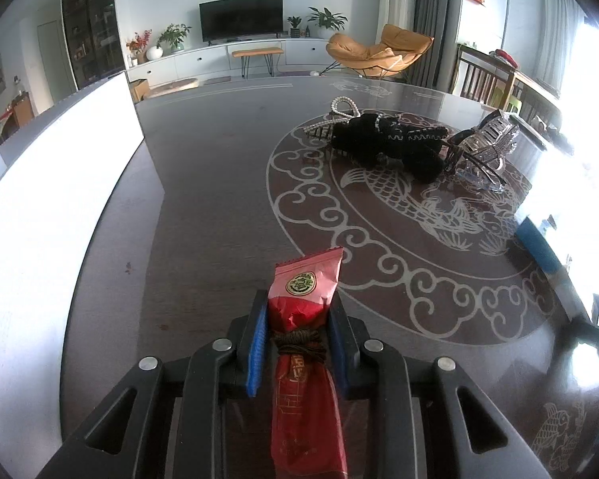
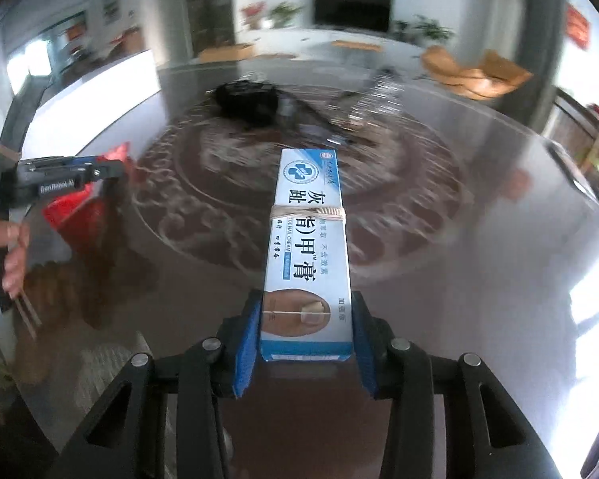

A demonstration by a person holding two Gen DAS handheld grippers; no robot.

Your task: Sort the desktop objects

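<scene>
My left gripper (image 1: 299, 303) is shut on a red snack packet (image 1: 307, 291) tied round the middle with brown cord; its blue pads (image 1: 257, 339) press the packet's sides above the dark patterned table (image 1: 219, 219). My right gripper (image 2: 306, 297) is shut on a long blue-and-white nail cream box (image 2: 309, 207) with a rubber band around it, held lengthwise and pointing forward over the table (image 2: 479, 239). In the right wrist view the left gripper (image 2: 112, 169) shows at the left edge with the red packet (image 2: 76, 207) and a person's hand (image 2: 8, 247).
A pile of hair accessories lies on the far side of the table: a black scrunchie (image 1: 391, 143), a pearl clip (image 1: 341, 113) and a clear claw clip (image 1: 491, 139). A white box (image 1: 60, 183) stands along the left. A blue object (image 1: 539, 247) sits at the right edge.
</scene>
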